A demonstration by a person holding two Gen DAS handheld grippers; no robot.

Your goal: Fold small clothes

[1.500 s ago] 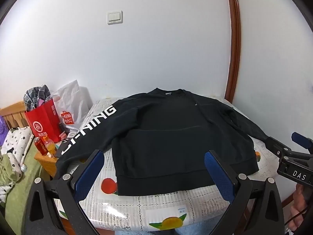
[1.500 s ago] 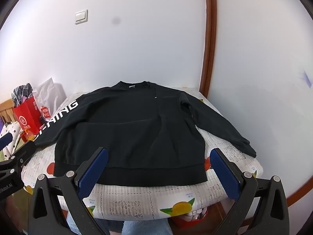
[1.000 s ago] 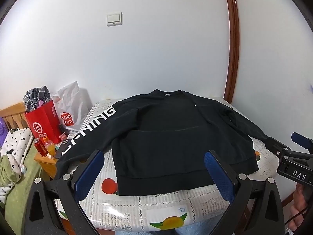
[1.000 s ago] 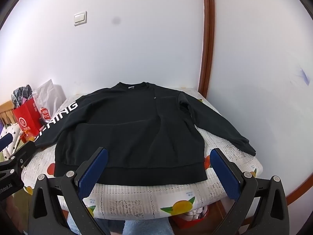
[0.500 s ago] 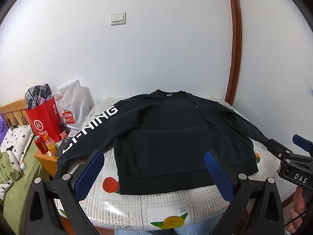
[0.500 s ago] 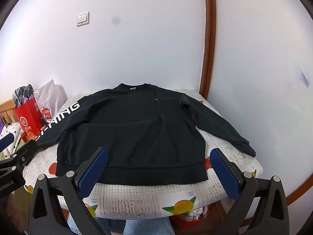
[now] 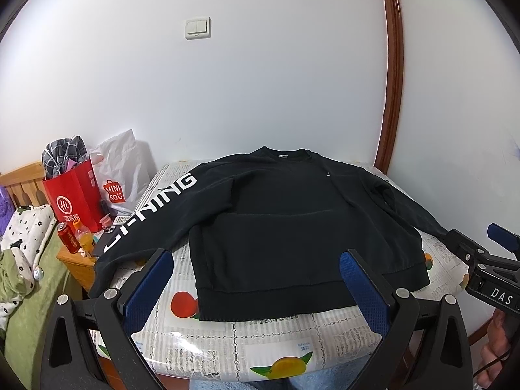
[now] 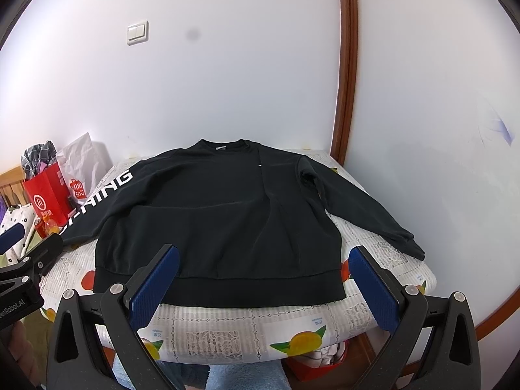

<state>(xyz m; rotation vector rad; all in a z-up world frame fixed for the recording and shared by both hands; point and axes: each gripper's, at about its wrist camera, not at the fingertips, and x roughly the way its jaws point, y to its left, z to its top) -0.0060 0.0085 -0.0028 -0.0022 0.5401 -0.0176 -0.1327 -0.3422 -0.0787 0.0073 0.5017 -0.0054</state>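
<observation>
A light switch (image 7: 197,28) sits on the white wall at twelve o'clock. At nine o'clock a red paper bag (image 7: 73,196) holding checked cloth stands beside a white Miniso bag (image 7: 122,172). Below them, a red can (image 7: 66,233) and an orange drink bottle (image 7: 84,237) stand on a wooden nightstand (image 7: 73,261). A brown door frame (image 7: 393,65) rises at one o'clock.

Lighting: bright, even and diffuse across both my views; plain white wall (image 7: 260,97) slightly overexposed. Shadows: soft. Glare: sheen on clear plastic tabletop cover (image 7: 182,341). Distortion: strong fisheye, brown wooden door frame (image 8: 346,65) bowed, corners black. Focus: sharp.
</observation>
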